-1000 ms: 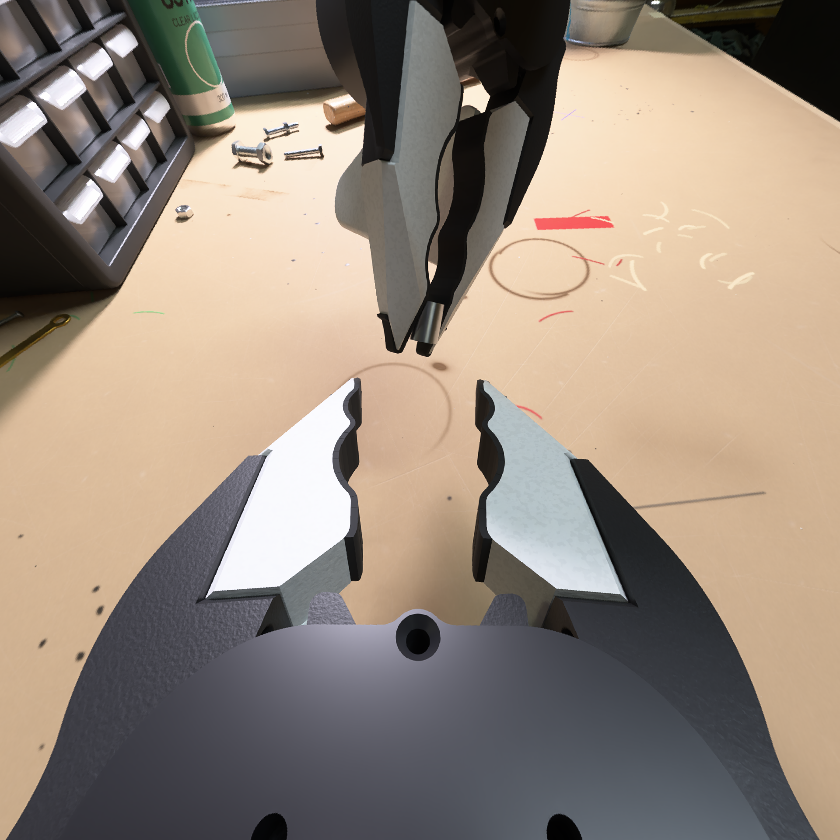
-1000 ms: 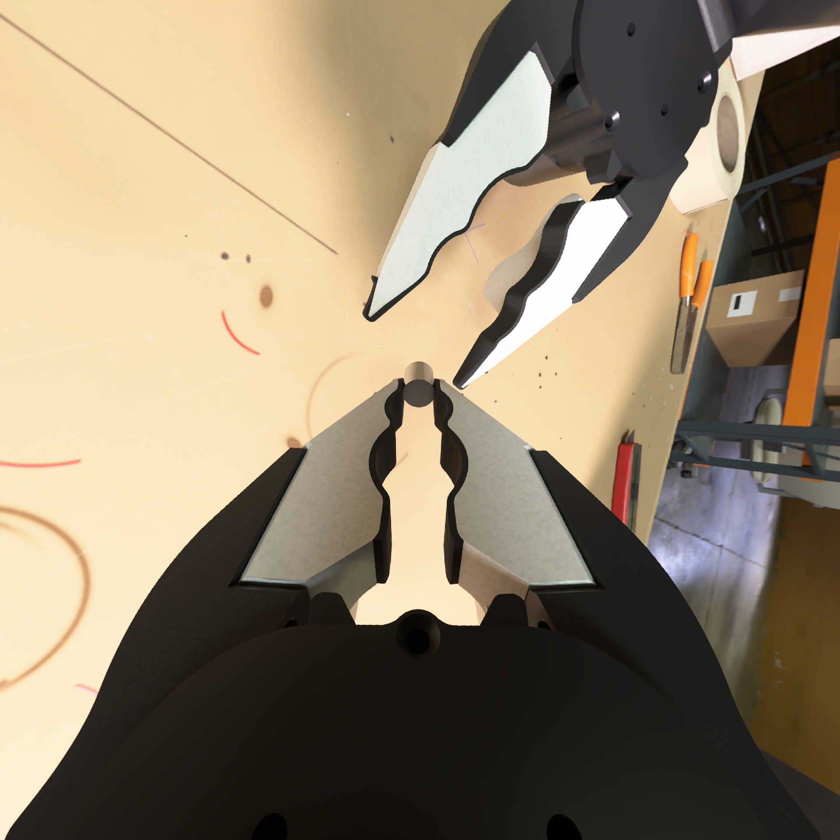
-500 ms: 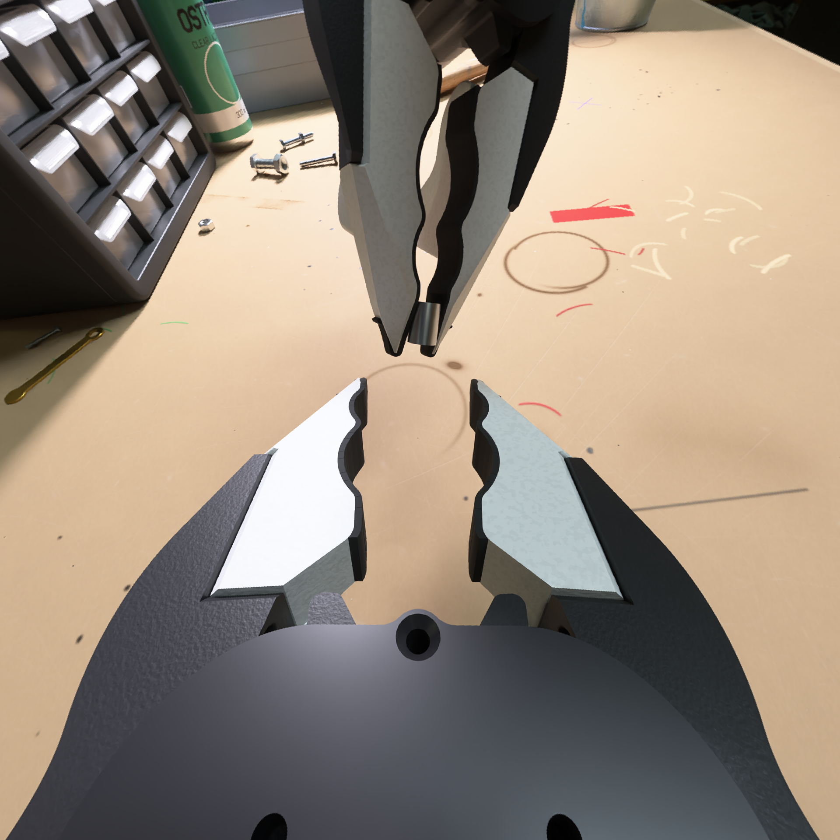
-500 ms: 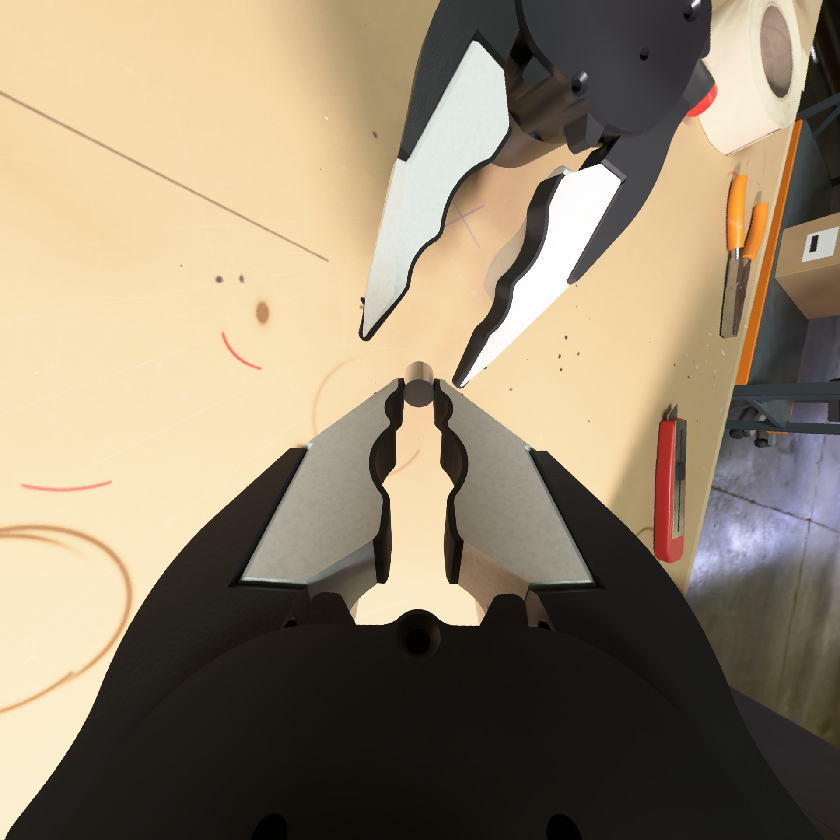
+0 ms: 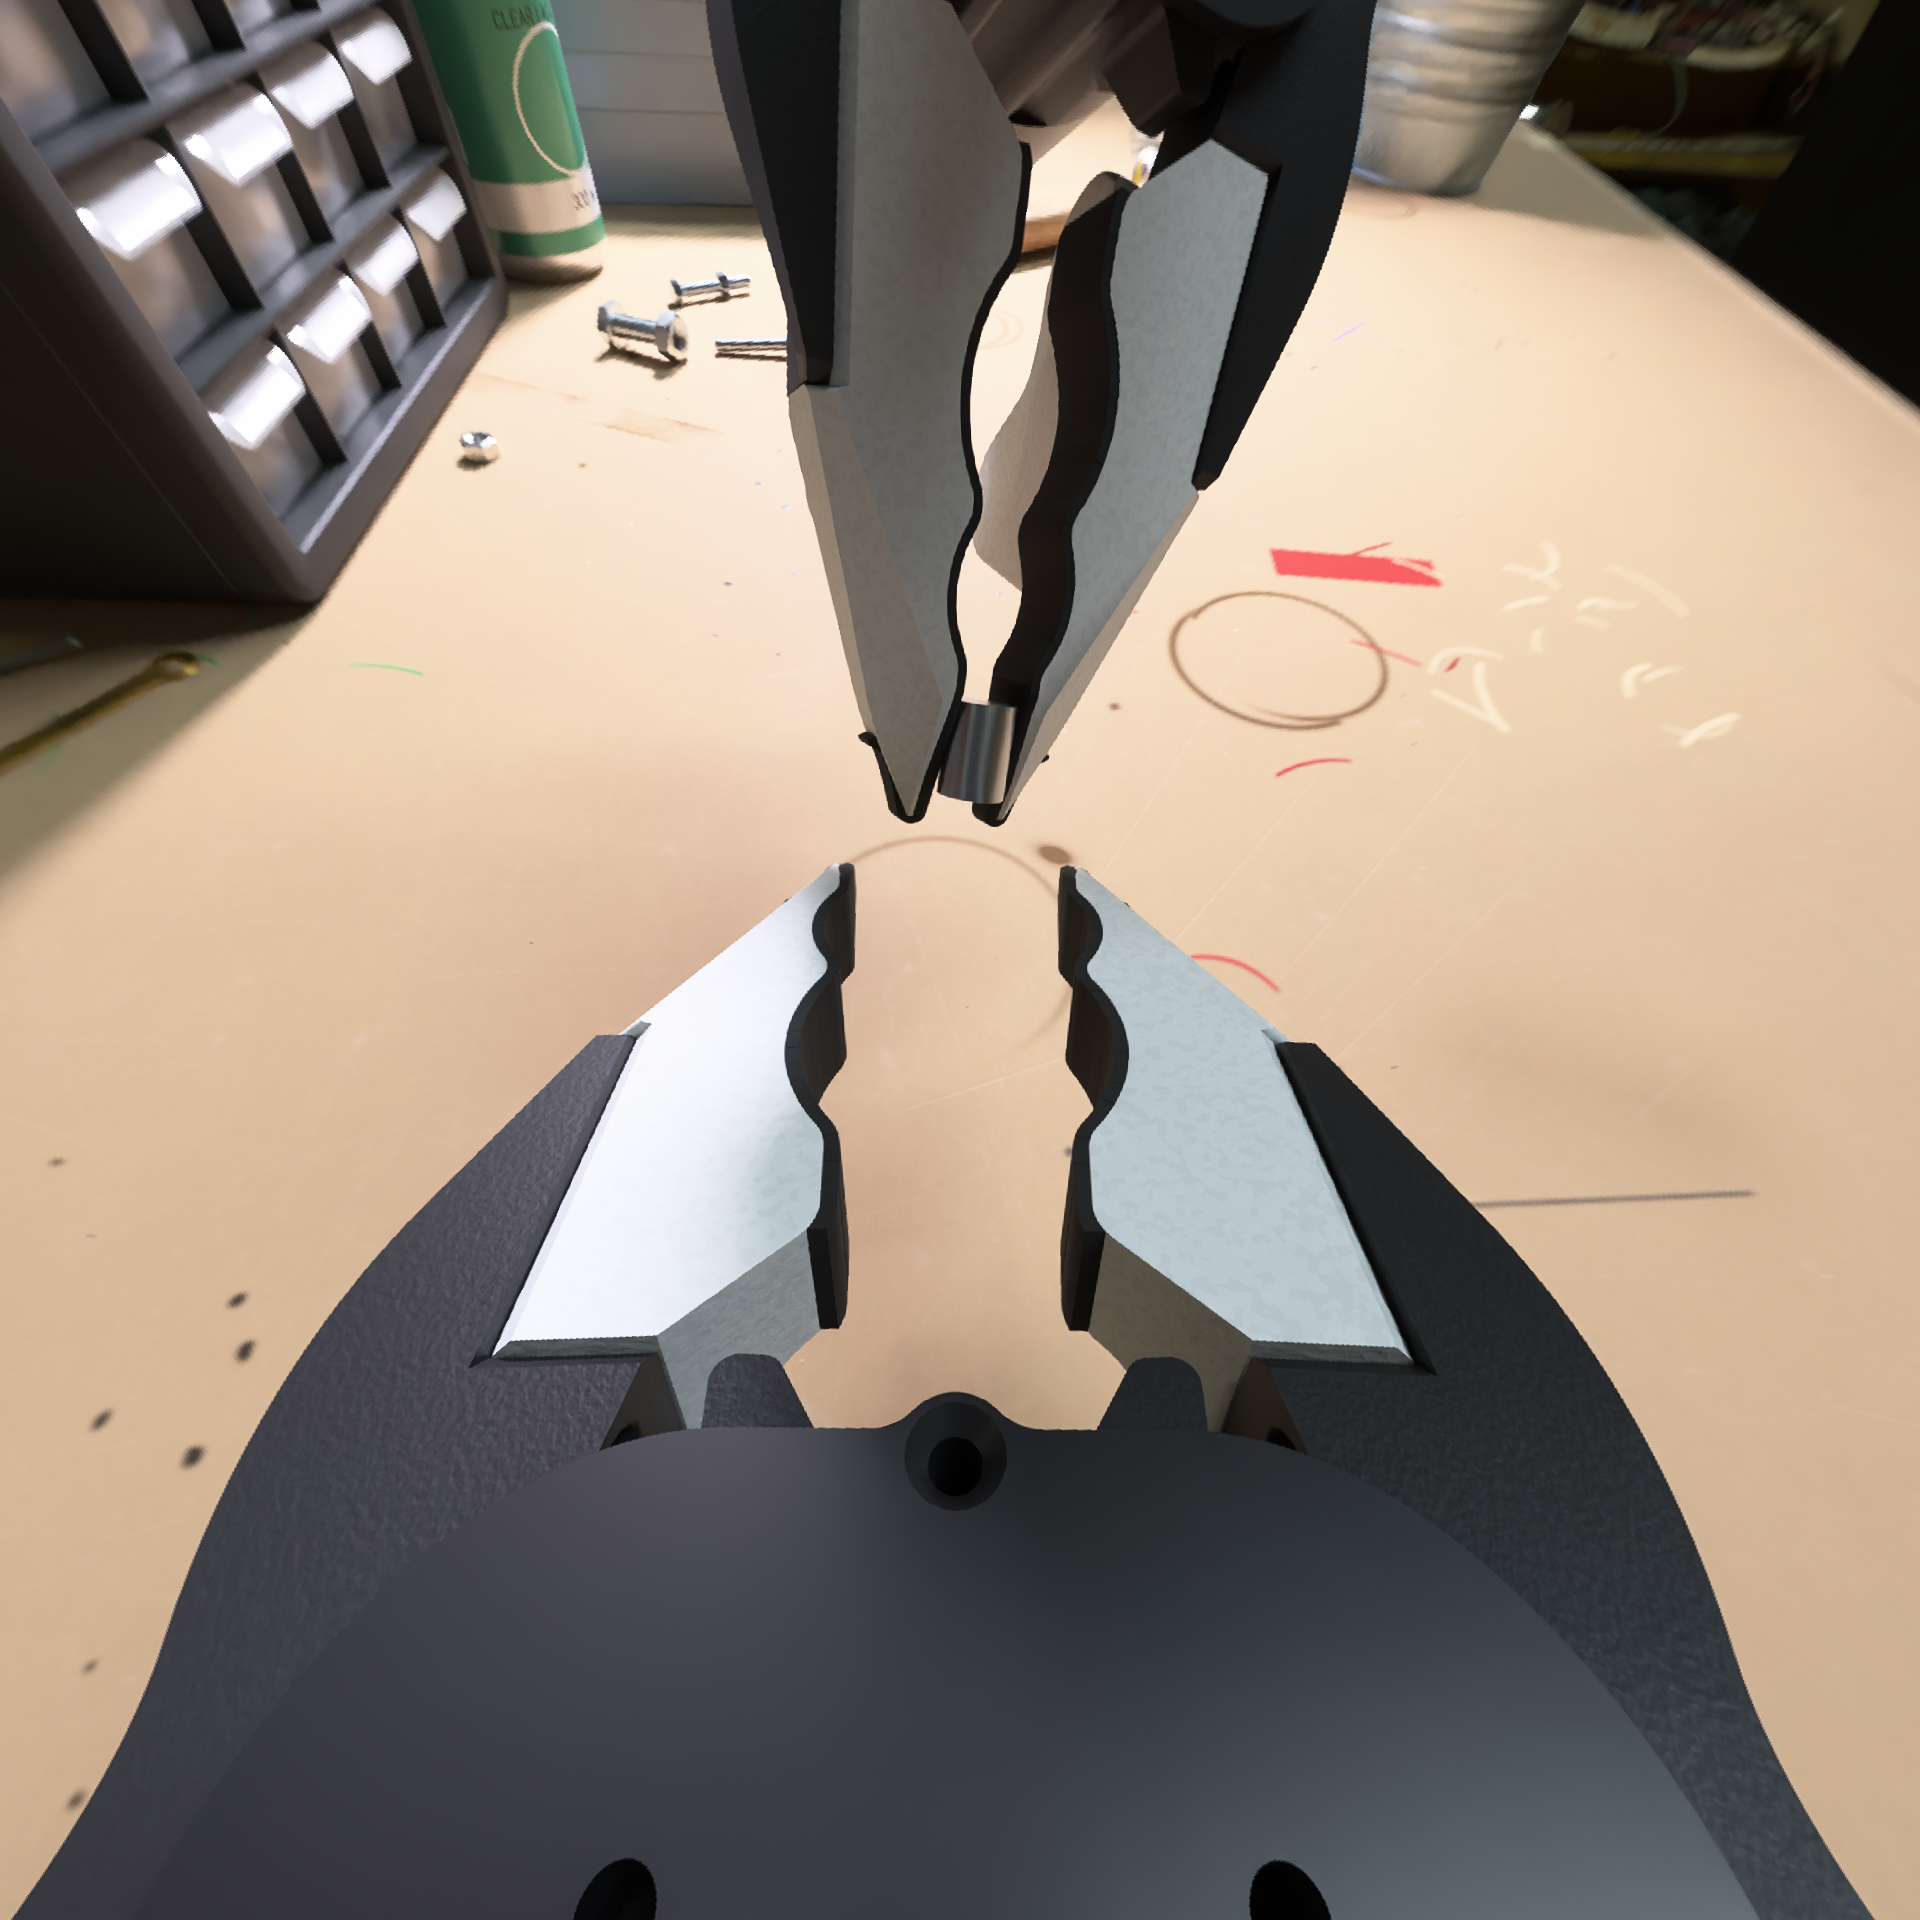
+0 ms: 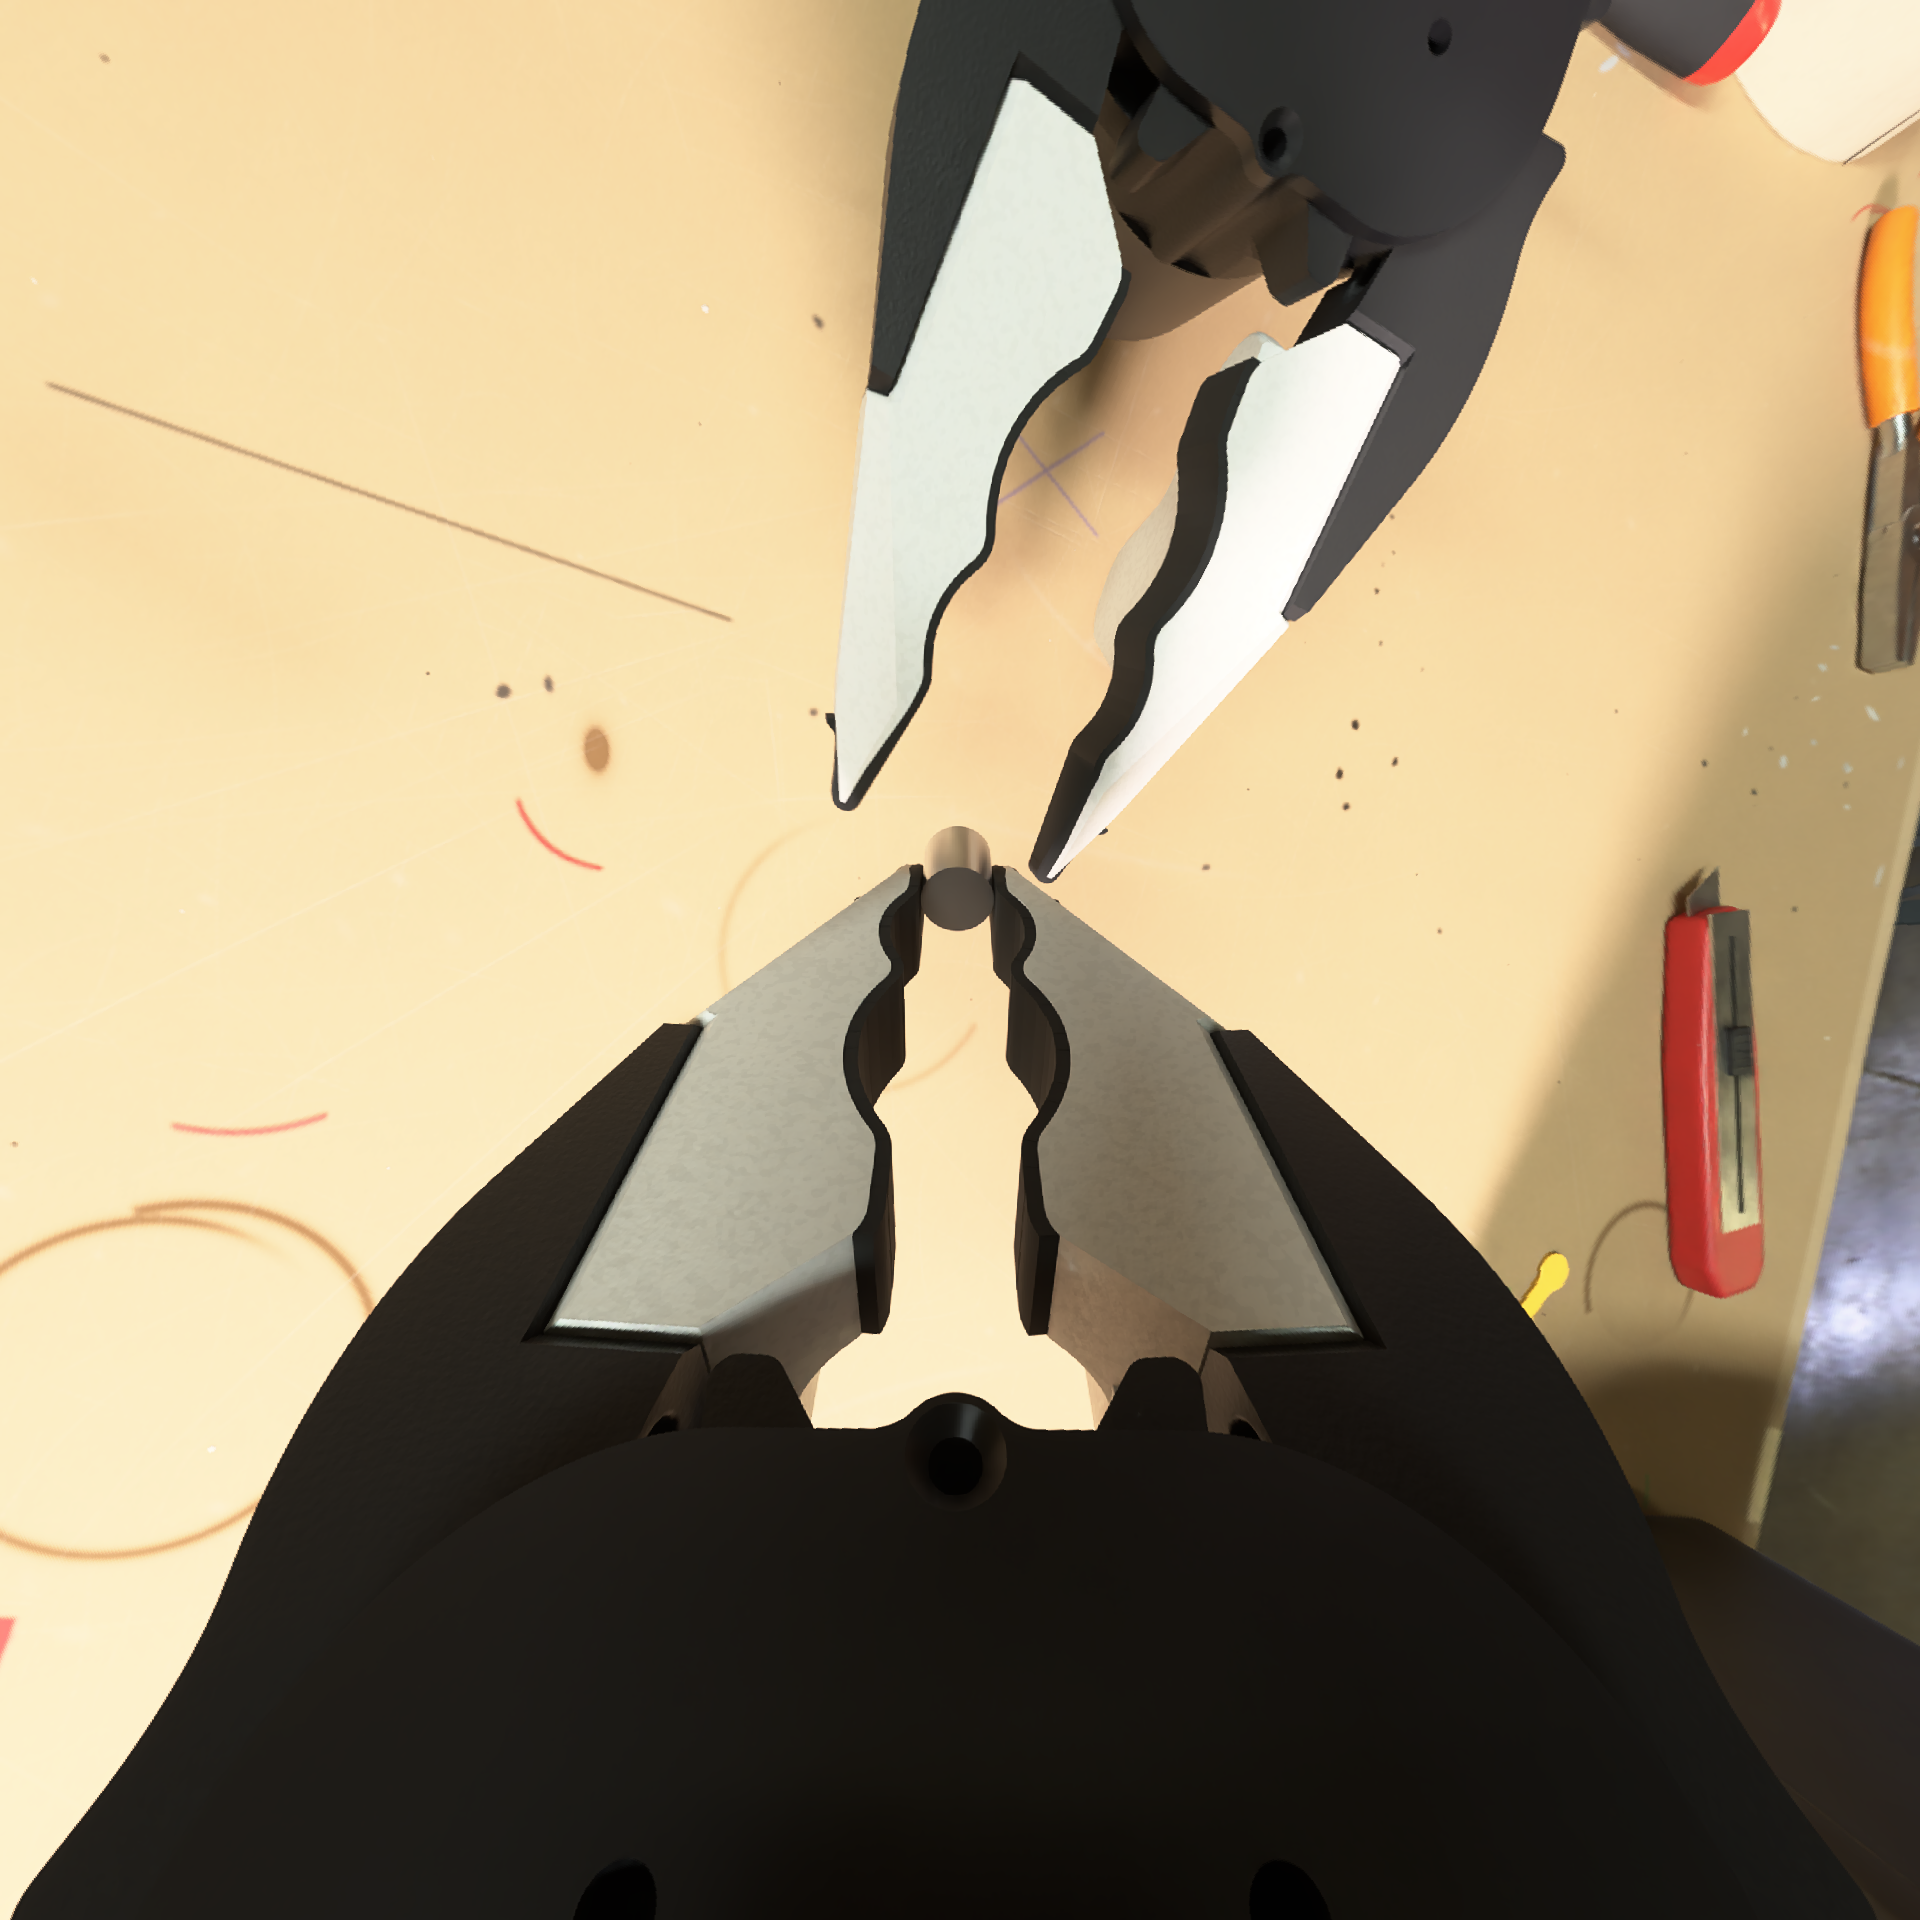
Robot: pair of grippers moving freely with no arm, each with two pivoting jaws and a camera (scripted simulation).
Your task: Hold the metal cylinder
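A small metal cylinder [image 5: 977,750] is pinched between the tips of my right gripper [image 5: 951,805], which points down at the tan workbench from above. In the right wrist view the cylinder [image 6: 956,891] sits end-on at the fingertips of my right gripper [image 6: 957,883], above the bench. My left gripper [image 5: 956,883] is open and empty, its tips just short of the cylinder and facing it. In the right wrist view my left gripper [image 6: 940,831] points at the cylinder from the far side, jaws apart.
A dark drawer cabinet [image 5: 208,291] stands at the left with a green can [image 5: 530,135] and loose bolts [image 5: 644,332] beside it. A metal bucket [image 5: 1455,94] is at the back right. A red utility knife [image 6: 1714,1081], orange-handled pliers [image 6: 1891,436] and a tape roll [image 6: 1839,73] lie near the bench edge.
My left gripper has turned to face the cylinder more squarely. The right gripper has kept hold of the cylinder. The bench has shifted in both views as the grippers moved.
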